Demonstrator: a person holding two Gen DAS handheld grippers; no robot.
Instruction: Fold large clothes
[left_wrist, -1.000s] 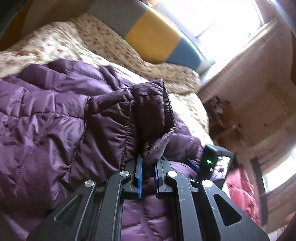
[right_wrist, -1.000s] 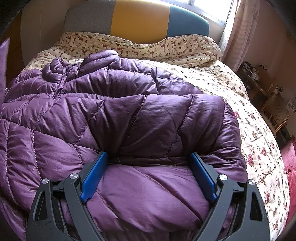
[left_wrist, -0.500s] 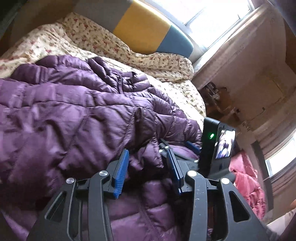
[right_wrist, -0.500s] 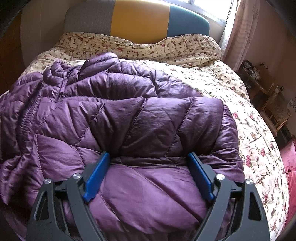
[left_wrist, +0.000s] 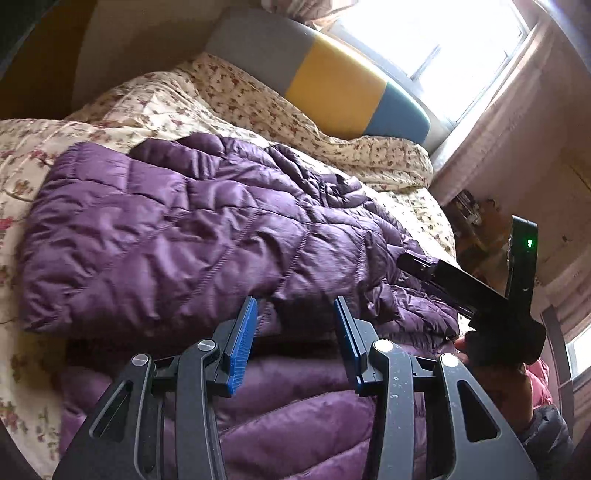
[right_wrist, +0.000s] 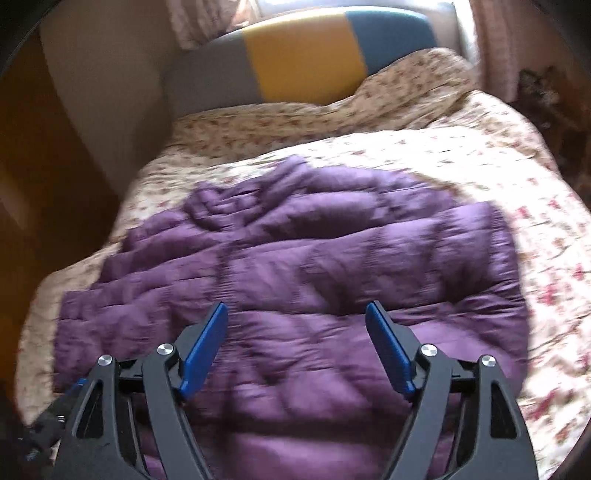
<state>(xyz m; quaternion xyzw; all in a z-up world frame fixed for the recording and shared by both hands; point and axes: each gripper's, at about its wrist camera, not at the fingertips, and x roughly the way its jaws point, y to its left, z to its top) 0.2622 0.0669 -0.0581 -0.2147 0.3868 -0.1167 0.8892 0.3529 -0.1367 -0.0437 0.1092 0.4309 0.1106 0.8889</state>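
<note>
Both claws apart and empty above the purple jacket

The left gripper (left_wrist: 293, 325) and right gripper (right_wrist: 295, 332) hang open, holding nothing, likely freed to choose the next fold. The jacket (right_wrist: 295, 280) lies folded over itself on the flowered bedspread (right_wrist: 461, 155). The right view is blurred; the jacket's near edge is cut off.

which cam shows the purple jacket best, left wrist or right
The left wrist view: the purple jacket is sharp there, with quilting seams and the folded-over layer clear. The right wrist view shows more of the jacket's outline on the floral bedspread, but motion blur smears its detail.
</note>
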